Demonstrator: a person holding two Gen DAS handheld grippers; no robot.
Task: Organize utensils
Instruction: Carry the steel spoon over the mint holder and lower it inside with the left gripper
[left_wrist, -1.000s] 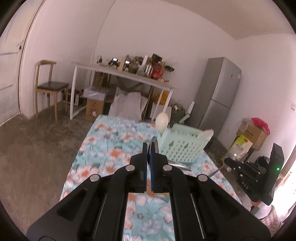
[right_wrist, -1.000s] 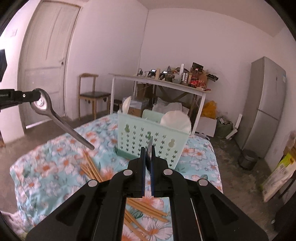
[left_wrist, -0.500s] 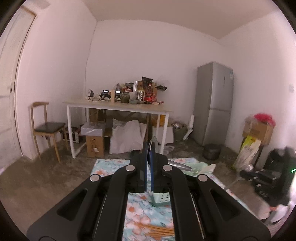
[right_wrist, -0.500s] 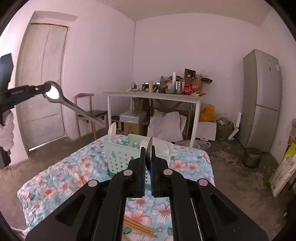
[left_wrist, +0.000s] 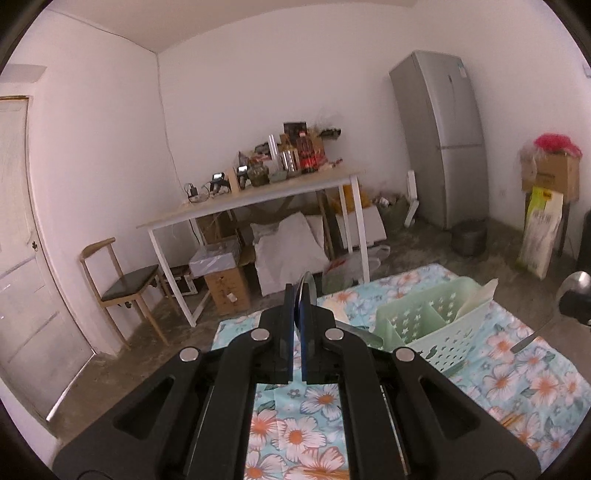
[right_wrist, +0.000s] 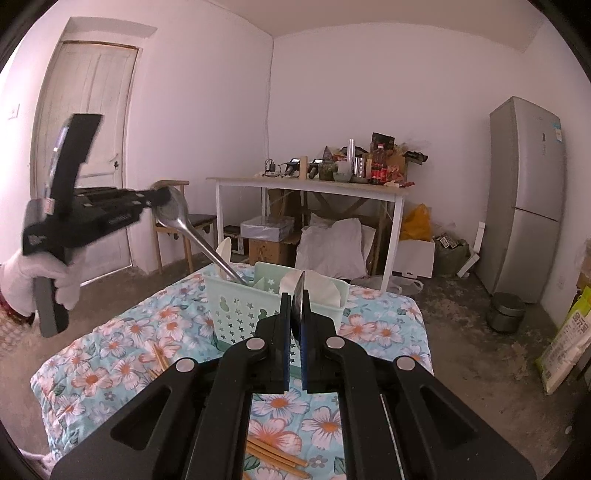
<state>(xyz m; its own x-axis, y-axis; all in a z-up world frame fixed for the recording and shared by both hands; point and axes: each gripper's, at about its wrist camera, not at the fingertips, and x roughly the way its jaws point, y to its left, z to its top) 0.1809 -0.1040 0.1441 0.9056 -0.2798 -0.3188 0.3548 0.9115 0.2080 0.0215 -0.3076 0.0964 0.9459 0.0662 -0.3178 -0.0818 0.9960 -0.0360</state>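
My left gripper (left_wrist: 297, 295) is shut on the bowl of a metal spoon (left_wrist: 307, 286), and its handle sticks out to the right. In the right wrist view the left gripper (right_wrist: 155, 197) holds that spoon (right_wrist: 177, 214) high, with the handle slanting down into the left end of the mint green basket (right_wrist: 240, 306). My right gripper (right_wrist: 294, 299) is shut on a second metal spoon (right_wrist: 300, 291), seen edge-on in front of the basket. The left wrist view shows this spoon (left_wrist: 578, 282) at the right edge, beside the basket (left_wrist: 443, 325). White spoons (right_wrist: 317, 288) stand in the basket.
The basket sits on a table with a floral cloth (right_wrist: 122, 354). Wooden chopsticks (right_wrist: 273, 454) lie loose on the cloth near me, more of them (right_wrist: 160, 360) left of the basket. A white-gloved hand (right_wrist: 22, 273) holds the left gripper. A white table, chair and fridge stand behind.
The left gripper has swung in toward the basket and rolled, bringing its spoon handle down to the basket's left end. The right gripper rose slightly and now keeps still.
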